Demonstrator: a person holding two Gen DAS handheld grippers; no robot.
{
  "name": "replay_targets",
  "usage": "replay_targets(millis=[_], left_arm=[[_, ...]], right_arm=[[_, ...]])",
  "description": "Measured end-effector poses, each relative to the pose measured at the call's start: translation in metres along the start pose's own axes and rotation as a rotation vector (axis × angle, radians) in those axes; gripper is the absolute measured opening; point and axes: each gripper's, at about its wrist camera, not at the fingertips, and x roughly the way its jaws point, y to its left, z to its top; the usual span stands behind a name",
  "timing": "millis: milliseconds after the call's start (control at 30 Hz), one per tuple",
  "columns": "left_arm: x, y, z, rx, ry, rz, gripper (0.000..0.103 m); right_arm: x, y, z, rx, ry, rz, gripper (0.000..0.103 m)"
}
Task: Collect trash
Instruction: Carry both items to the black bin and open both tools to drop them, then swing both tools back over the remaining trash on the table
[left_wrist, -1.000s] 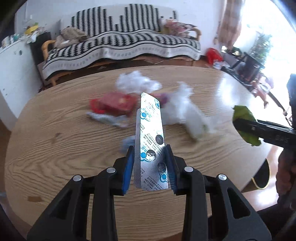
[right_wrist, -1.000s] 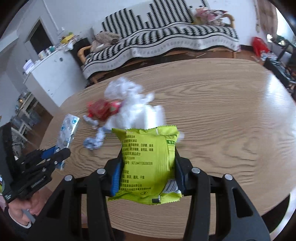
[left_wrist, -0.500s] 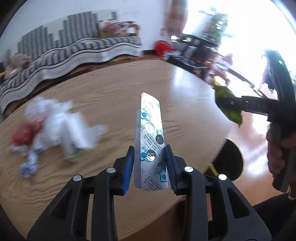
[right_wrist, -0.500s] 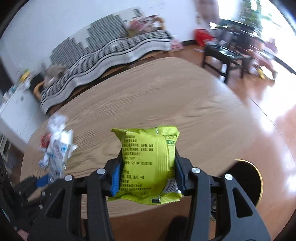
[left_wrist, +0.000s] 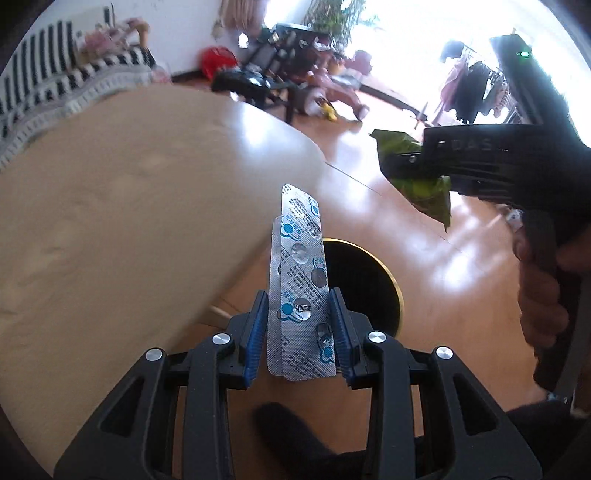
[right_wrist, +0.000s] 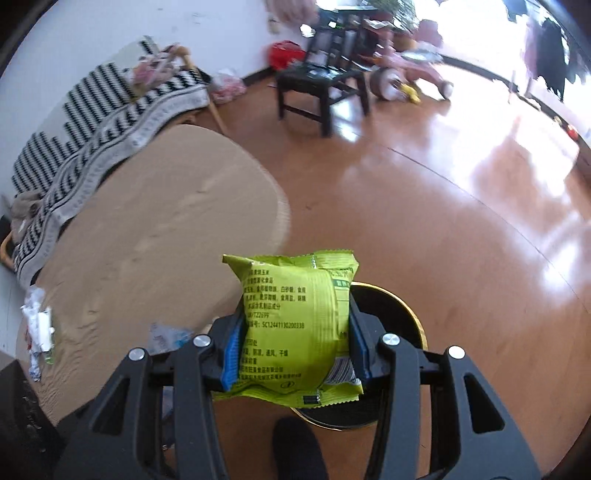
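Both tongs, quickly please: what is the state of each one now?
Left tongs: closed on the blister pack.
Right tongs: closed on the green snack bag.

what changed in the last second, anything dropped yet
Nothing dropped. Both tongs swung right, away from the trash pile on the table to above the black bin on the floor. The left tongs still grip the blister pack, the right tongs the green snack packet.
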Motion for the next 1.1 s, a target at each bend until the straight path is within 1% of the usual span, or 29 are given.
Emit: replay_targets(millis=[100, 167, 267, 367, 500, 700, 767, 800, 833, 900, 933, 1000, 1100], left_arm=[[0.028, -0.016, 0.004, 0.003, 0.031, -0.014, 0.033], [0.044, -0.024, 0.006, 0.0, 0.051, -0.019, 0.033], [0.061, -0.031, 0.009, -0.016, 0.08, -0.033, 0.033], [0.074, -0.035, 0.014, -0.016, 0.094, -0.036, 0.033], [0.082, -0.04, 0.017, -0.015, 0.105, -0.045, 0.033], [0.08, -0.047, 0.016, -0.025, 0.099, -0.066, 0.034], [0.08, -0.047, 0.019, -0.035, 0.092, -0.068, 0.042], [0.078, -0.047, 0.018, -0.041, 0.088, -0.071, 0.055], [0.077, -0.046, 0.019, -0.045, 0.077, -0.076, 0.065], [0.071, -0.045, 0.019, -0.035, 0.055, -0.077, 0.067], [0.07, -0.044, 0.019, -0.03, 0.054, -0.076, 0.067], [0.065, -0.04, 0.017, -0.032, 0.054, -0.075, 0.068], [0.054, -0.034, 0.015, -0.038, 0.046, -0.064, 0.073]], right_arm=[[0.007, -0.027, -0.003, 0.04, 0.043, -0.025, 0.047], [0.014, -0.037, -0.003, 0.054, 0.073, -0.046, 0.047], [0.02, -0.05, -0.007, 0.076, 0.111, -0.036, 0.047], [0.02, -0.057, -0.007, 0.088, 0.119, -0.037, 0.047], [0.019, -0.06, -0.008, 0.087, 0.123, -0.028, 0.047], [0.019, -0.058, -0.003, 0.088, 0.121, -0.027, 0.048], [0.019, -0.06, -0.002, 0.092, 0.117, -0.037, 0.048], [0.019, -0.06, -0.002, 0.09, 0.116, -0.044, 0.053], [0.019, -0.059, -0.002, 0.085, 0.11, -0.058, 0.062], [0.016, -0.058, -0.002, 0.08, 0.091, -0.073, 0.069], [0.015, -0.057, -0.002, 0.079, 0.088, -0.075, 0.07], [0.015, -0.054, -0.002, 0.076, 0.086, -0.076, 0.072], [0.015, -0.048, 0.001, 0.062, 0.08, -0.071, 0.073]])
